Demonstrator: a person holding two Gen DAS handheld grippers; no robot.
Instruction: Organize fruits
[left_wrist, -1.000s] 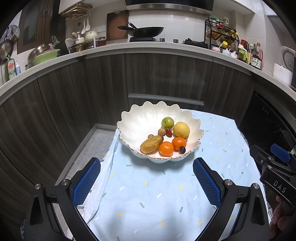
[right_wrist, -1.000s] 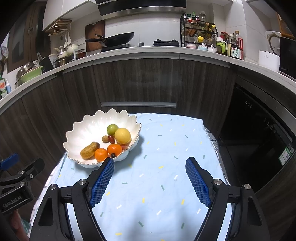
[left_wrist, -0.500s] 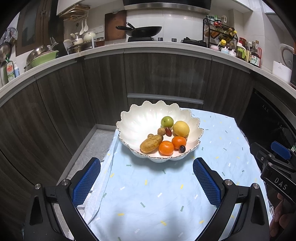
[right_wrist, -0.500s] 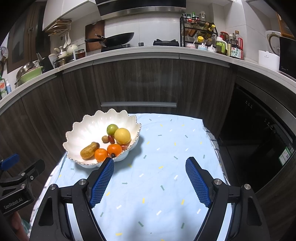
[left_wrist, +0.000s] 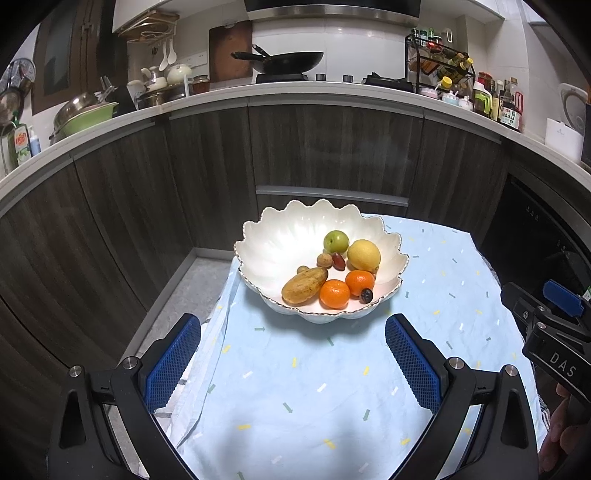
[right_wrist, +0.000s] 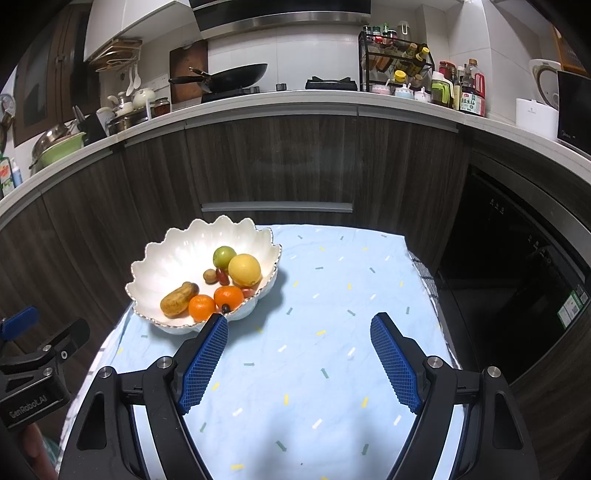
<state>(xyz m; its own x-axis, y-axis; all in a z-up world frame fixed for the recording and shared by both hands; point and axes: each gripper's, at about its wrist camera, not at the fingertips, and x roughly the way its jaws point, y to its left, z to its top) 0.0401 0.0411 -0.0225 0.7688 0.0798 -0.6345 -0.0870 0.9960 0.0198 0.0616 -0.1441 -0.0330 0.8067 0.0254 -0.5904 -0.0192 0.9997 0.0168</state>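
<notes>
A white scalloped bowl (left_wrist: 280, 236) (right_wrist: 173, 258) stands on a light blue cloth (left_wrist: 314, 387) (right_wrist: 325, 350). In it lie a yellow lemon (left_wrist: 364, 254) (right_wrist: 244, 270), a green round fruit (left_wrist: 336, 241) (right_wrist: 224, 256), two oranges (left_wrist: 334, 294) (right_wrist: 201, 307), a brown oblong fruit (left_wrist: 304, 285) (right_wrist: 179, 299) and several small dark and brown fruits (left_wrist: 338, 260). My left gripper (left_wrist: 293, 330) hovers open in front of the bowl, nothing between its blue pads. My right gripper (right_wrist: 299, 325) is open over the cloth, right of the bowl, its left pad (right_wrist: 203, 363) near the bowl's rim.
Dark wood cabinets (left_wrist: 332, 147) curve behind the table under a white countertop (left_wrist: 332, 88) crowded with a wok (left_wrist: 284, 61), pots and bottles. A dark appliance (right_wrist: 517, 266) stands to the right. The floor (left_wrist: 177, 291) drops off left of the cloth.
</notes>
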